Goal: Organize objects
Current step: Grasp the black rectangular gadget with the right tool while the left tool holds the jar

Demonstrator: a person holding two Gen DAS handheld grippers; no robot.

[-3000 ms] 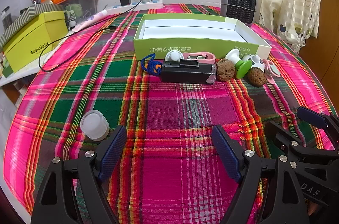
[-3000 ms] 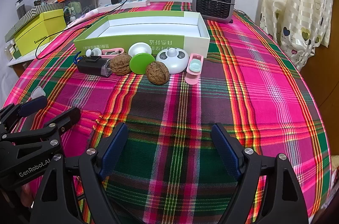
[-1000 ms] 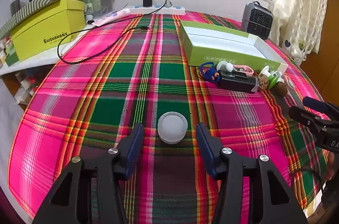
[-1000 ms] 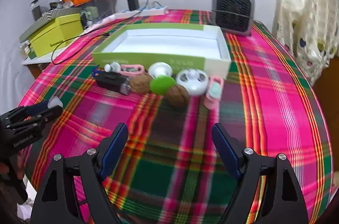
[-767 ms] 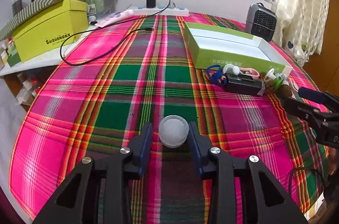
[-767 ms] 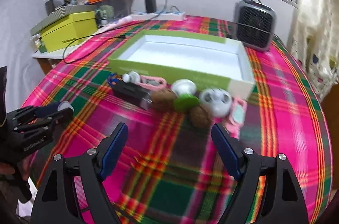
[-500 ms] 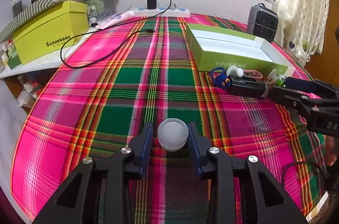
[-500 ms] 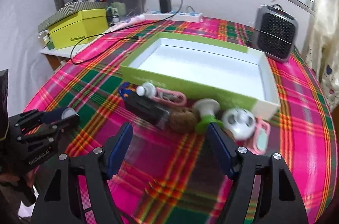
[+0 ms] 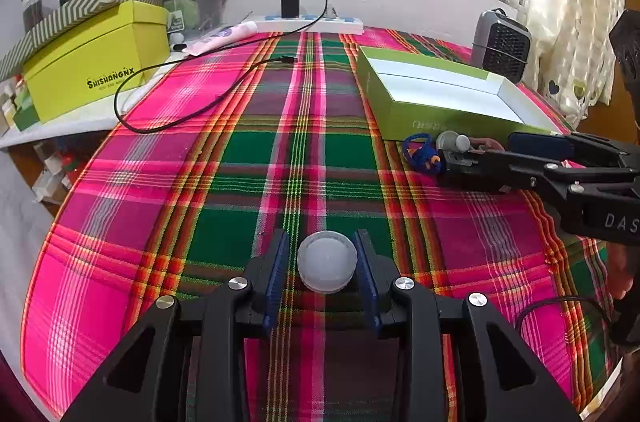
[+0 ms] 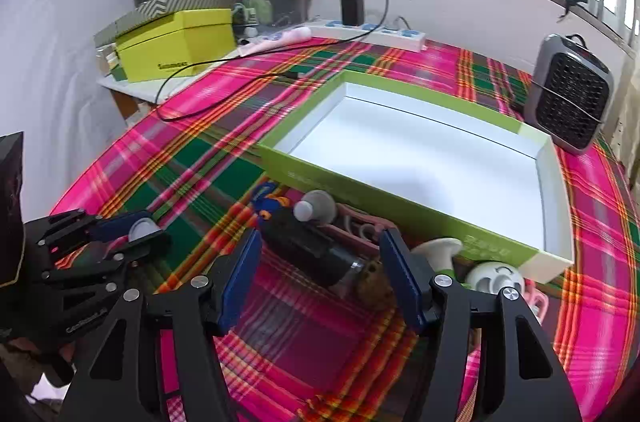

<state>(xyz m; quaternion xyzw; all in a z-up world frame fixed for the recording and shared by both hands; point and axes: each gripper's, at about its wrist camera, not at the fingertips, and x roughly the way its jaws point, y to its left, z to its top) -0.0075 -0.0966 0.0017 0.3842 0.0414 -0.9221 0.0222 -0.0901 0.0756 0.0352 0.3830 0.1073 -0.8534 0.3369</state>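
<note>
Risk — left gripper [image 9: 322, 262] pinches round white jar [image 9: 327, 261] near table's front edge, could squirt out | right gripper [image 10: 320, 278] half-wide, jaws just been narrowing around black device [image 10: 316, 250] beside green box [image 10: 360, 196] — may clip walnut [image 10: 370, 284].

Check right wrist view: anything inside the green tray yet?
No. The green tray shows only its bare white floor; the small items lie on the tablecloth along its near wall.
</note>
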